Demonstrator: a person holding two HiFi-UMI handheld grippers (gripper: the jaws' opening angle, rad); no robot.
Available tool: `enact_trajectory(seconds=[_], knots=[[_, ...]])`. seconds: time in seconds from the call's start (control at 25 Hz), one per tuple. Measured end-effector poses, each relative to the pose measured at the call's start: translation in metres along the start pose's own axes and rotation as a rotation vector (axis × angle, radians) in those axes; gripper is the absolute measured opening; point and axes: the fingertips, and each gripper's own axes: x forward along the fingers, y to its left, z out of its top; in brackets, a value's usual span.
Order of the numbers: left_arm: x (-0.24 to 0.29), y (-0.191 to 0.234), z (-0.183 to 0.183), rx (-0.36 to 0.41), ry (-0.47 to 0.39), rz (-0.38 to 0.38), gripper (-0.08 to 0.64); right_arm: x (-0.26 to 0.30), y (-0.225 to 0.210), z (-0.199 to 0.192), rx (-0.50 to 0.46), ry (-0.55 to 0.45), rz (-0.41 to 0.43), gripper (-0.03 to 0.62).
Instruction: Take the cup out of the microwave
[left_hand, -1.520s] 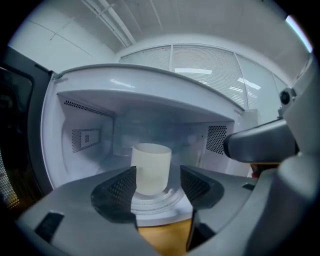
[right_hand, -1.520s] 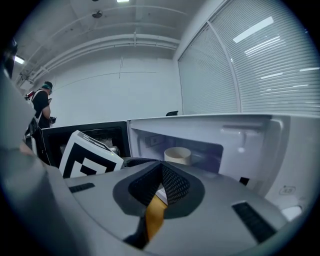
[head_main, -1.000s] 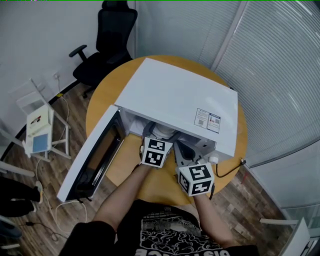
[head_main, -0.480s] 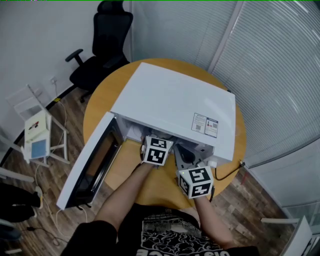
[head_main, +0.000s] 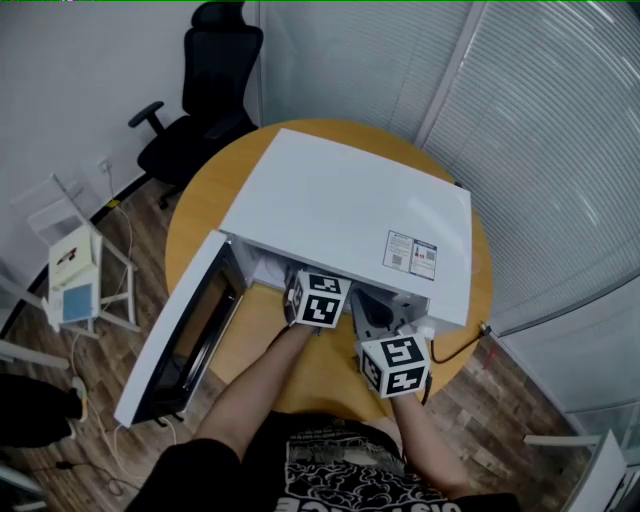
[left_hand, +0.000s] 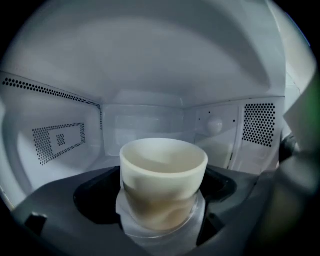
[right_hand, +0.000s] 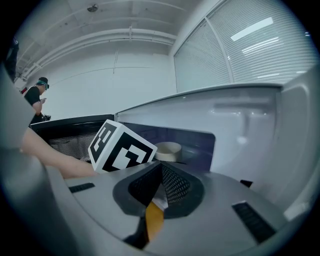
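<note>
Round wooden table (head_main: 200, 205) fills the middle of the head view and carries a white microwave (head_main: 350, 200), its door (head_main: 180, 330) swung open toward the lower left. At the frame's centre the left gripper (head_main: 318, 297) reaches into the oven's mouth. Its own view shows the pale cup (left_hand: 163, 182) low in the middle, upright inside the white cavity, with the jaws clamped on its dented sides. Lower right of centre, outside the oven, the right gripper (right_hand: 159, 192) has its jaws together on nothing.
</note>
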Motion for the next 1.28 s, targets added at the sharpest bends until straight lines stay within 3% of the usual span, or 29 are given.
enact_trajectory(seconds=[0.12,0.16,0.72,1.28], knots=[[-0.001,0.002,0.000,0.019,-0.001,0.014,0.473,0.000,0.000,-0.002,0.001,0.003,0.001,0.015],[-0.001,0.001,0.001,0.025,-0.003,0.013,0.436,0.000,0.000,-0.002,0.001,0.004,0.000,0.015],[-0.021,0.003,-0.005,0.031,-0.010,0.014,0.433,-0.005,0.004,0.001,0.005,-0.011,0.011,0.015],[-0.072,0.000,-0.013,0.023,-0.037,0.086,0.433,-0.025,0.028,0.001,0.000,-0.033,0.097,0.015]])
